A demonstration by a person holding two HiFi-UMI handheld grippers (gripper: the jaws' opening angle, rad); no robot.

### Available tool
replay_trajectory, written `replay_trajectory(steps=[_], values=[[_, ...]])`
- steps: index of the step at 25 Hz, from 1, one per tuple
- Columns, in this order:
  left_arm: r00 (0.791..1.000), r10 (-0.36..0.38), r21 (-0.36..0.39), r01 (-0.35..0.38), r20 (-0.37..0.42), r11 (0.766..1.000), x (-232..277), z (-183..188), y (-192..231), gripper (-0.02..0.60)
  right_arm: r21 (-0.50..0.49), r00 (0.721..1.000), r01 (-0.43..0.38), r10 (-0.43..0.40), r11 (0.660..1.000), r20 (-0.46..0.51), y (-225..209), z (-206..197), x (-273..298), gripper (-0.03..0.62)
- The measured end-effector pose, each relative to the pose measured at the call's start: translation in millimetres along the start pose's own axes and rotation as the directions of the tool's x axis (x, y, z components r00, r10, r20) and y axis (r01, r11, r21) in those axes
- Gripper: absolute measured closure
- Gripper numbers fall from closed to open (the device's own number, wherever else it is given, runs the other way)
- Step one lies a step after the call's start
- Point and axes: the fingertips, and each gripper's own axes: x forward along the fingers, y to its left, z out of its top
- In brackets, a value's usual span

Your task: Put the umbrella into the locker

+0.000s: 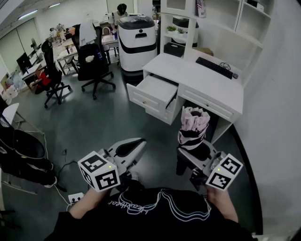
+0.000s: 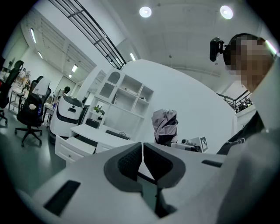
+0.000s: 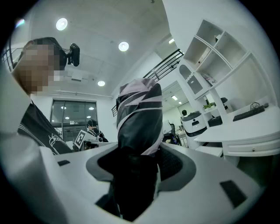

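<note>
The right tongs (image 1: 196, 160) pinch the folded umbrella (image 1: 194, 126) upright by its lower end, near the bench's (image 1: 207, 77) front edge. The left tongs (image 1: 134, 149) are pressed together, empty. Being top-heavy, the umbrella could tip or slip.

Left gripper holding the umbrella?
No, the left gripper is shut and empty; the umbrella is clamped in the right gripper.

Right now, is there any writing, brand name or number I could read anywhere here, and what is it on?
No text here can be read with confidence.
Black top: white cursive print, upside down and too stylised to read.
Left cube and right cube: black-and-white square patterns, no letters.
Umbrella in the right gripper: stripes only, no print.
Shelf items: too small to read.
</note>
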Motion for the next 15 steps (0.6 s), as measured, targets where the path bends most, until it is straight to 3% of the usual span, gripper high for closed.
replay_trajectory(steps=[15], values=[[0.999, 0.035, -0.020, -0.035, 0.006, 0.999, 4.2, -6.8, 23.6, 0.566, -0.012, 0.999, 0.023, -0.023, 1.000, 0.034, -11.8, -5.8, 2.2, 0.350]])
